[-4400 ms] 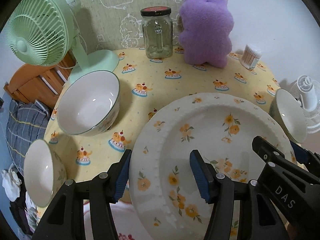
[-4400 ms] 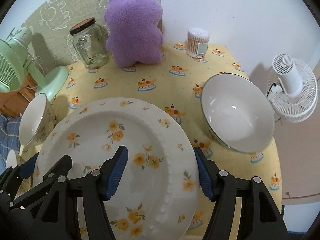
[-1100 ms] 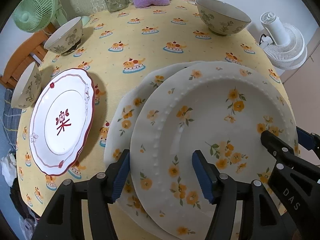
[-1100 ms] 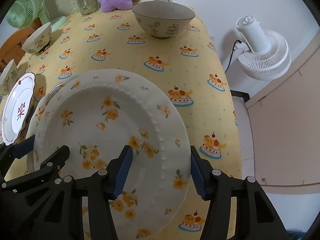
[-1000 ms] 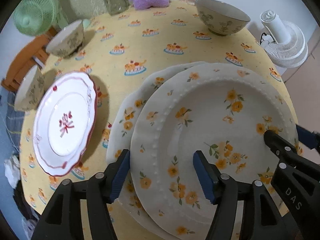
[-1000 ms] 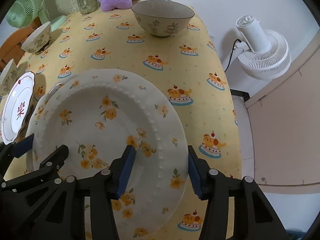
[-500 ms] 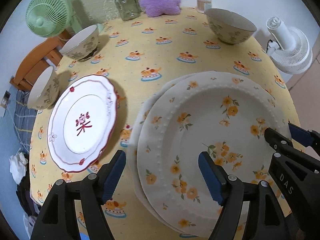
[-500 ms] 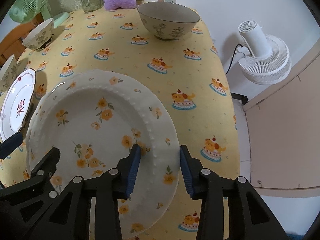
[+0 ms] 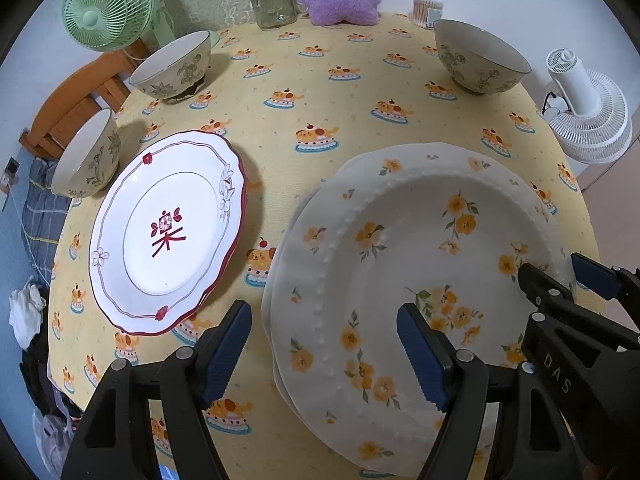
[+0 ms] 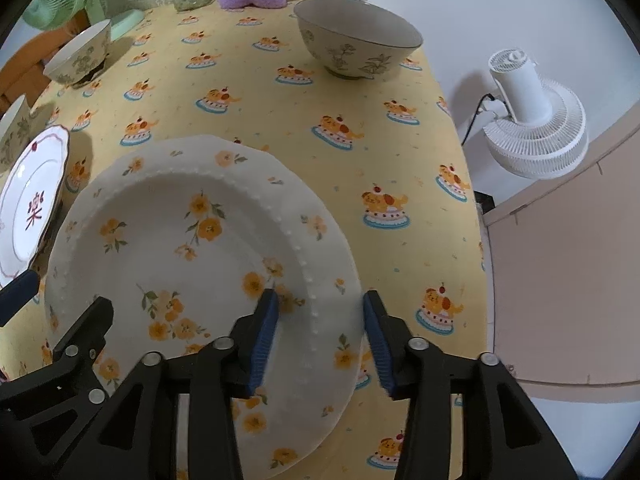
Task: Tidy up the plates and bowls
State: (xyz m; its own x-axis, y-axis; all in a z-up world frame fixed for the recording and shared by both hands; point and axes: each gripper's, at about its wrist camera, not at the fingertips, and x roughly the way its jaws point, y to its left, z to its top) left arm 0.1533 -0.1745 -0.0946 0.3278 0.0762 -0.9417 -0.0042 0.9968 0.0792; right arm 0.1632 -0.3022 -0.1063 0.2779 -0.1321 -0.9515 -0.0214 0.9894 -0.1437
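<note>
Both released: left hand-held gripper (image 9: 324, 354) wide; right hand-held gripper (image 10: 320, 340) opening, seemingly clear of the floral plate (image 10: 192, 264).

Lower plate (image 9: 280, 264) mostly hidden under flowered plate (image 9: 420, 264).

We see left gripper (image 9: 324, 354) pointing steeply down, jaws spread wide — nothing pinched. Right gripper (image 10: 320, 334) beside it, equally steep, jaws opening — pads not pressing on anything.
</note>
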